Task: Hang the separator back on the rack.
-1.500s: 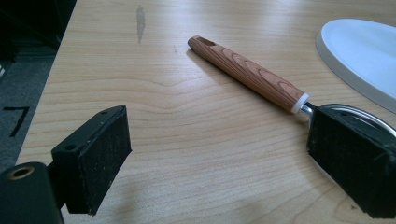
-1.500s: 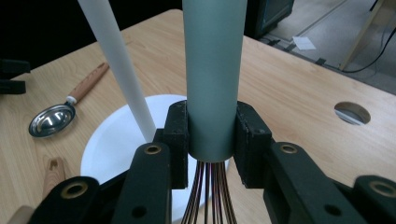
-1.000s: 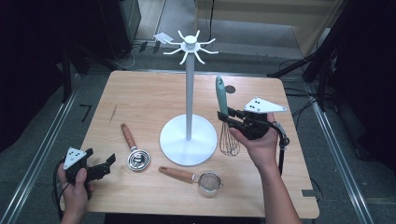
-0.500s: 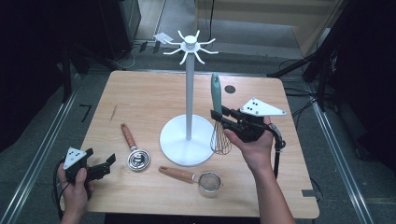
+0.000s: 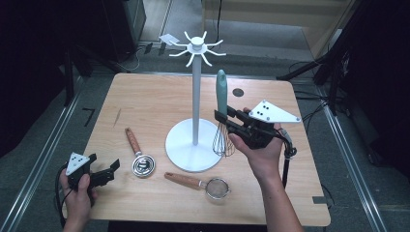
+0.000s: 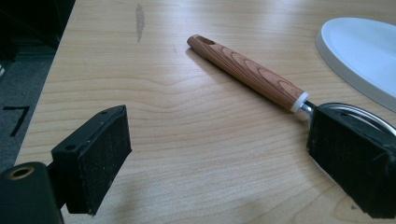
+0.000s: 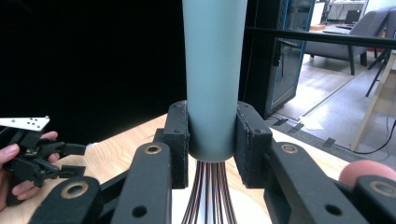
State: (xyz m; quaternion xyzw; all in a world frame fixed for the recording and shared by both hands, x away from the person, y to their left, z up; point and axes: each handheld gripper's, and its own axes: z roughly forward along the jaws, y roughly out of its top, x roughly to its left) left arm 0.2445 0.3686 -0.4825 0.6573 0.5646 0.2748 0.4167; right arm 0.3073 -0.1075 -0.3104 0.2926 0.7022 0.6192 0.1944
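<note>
Two grippers work over the wooden tabletop (image 5: 159,104). From the left in the high view, the left gripper (image 5: 103,175) sits at the near left corner in the person's left hand (image 5: 77,191), its jaws standing wide apart with nothing between them. Just right of it lies a wooden-handled round strainer (image 5: 139,157), then a second wooden-handled mesh strainer (image 5: 205,183) near the front edge. Behind these rises the white hook stand (image 5: 195,92), its round base on the tabletop and its hooks fanned out at the top. Right of the pole hangs the whisk (image 5: 222,121), upright and lifted clear of the tabletop, with its wires over the edge of the stand's base. The right gripper (image 5: 223,120) has its jaws closed on the handle, held by the right hand (image 5: 261,152).

The left gripper view gives what the high view cannot: the grain of the first strainer's handle (image 6: 247,72), its hanging hole, the white collar and metal neck, with the bowl partly behind the right jaw.

The right gripper view shows the grip close up: both pads press flat on the lower end of the whisk's handle (image 7: 215,74). That handle is a smooth, matt grey-green tube, widening slightly downward, and dark copper-toned wires emerge from its bottom end.
</note>
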